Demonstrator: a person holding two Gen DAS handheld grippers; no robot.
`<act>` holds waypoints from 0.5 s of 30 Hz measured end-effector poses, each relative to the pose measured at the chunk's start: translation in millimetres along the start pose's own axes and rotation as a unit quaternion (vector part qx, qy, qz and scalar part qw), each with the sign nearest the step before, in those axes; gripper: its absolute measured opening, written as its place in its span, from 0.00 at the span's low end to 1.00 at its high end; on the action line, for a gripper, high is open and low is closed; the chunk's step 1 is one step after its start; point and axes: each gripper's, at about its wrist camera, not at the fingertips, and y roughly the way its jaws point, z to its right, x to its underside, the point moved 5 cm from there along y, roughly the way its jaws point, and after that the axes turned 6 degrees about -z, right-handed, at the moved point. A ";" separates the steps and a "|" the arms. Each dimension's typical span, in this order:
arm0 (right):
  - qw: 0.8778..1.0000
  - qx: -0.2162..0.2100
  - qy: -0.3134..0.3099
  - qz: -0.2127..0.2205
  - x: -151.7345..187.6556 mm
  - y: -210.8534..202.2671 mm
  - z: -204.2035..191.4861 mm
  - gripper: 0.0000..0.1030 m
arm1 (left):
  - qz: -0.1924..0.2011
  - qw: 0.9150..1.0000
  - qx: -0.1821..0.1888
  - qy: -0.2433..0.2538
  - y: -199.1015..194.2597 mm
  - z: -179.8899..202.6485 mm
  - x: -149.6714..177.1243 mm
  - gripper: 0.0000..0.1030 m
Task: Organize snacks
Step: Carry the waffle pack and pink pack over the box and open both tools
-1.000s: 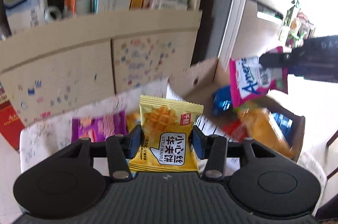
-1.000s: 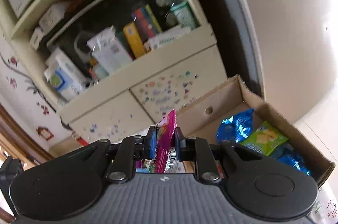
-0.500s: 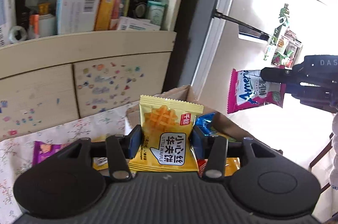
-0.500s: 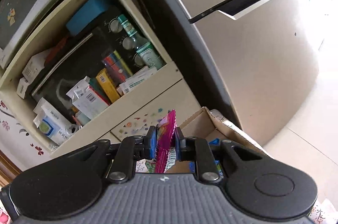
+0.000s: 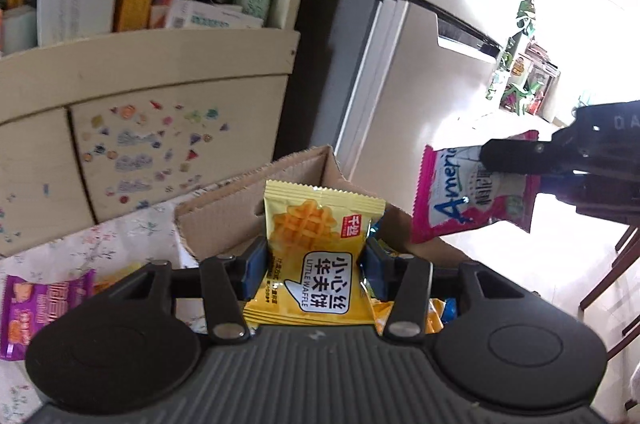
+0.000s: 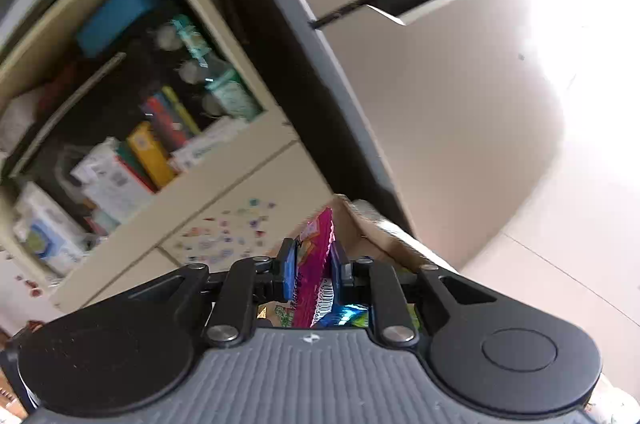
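Observation:
My left gripper (image 5: 316, 264) is shut on a yellow waffle packet (image 5: 316, 244) and holds it upright over the near wall of a cardboard box (image 5: 236, 208). My right gripper (image 6: 313, 266) is shut on a pink snack bag (image 6: 316, 256), seen edge-on above the same box (image 6: 380, 232). In the left wrist view the right gripper (image 5: 516, 160) holds the pink bag (image 5: 472, 196) in the air to the right of the box. Blue and orange packets (image 5: 424, 316) lie in the box.
A purple snack packet (image 5: 36, 308) lies on the flowered tablecloth (image 5: 132, 244) left of the box. Behind stands a beige cabinet (image 5: 160, 112) with a cluttered shelf, and a fridge (image 6: 440, 84) to its right. A chair (image 5: 616, 284) stands at far right.
Both grippers have swung to the right and risen with their packets. The box now sits lower and closer under both, and the pink bag stays right of the box.

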 end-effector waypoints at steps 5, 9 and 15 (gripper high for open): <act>0.999 -0.008 0.042 -0.013 0.8 8.3 6.6 0.41 | -0.001 1.000 0.003 -0.023 -3.1 -6.9 0.4 0.74; 0.998 -0.042 0.045 -0.027 5.3 10.4 0.7 0.41 | 0.024 0.999 -0.016 -0.034 -30.7 -24.1 -14.7 0.83; 0.996 -0.075 -0.001 -0.056 19.6 16.1 -23.4 0.44 | 0.026 0.996 -0.050 -0.065 -63.6 -58.9 -19.6 0.86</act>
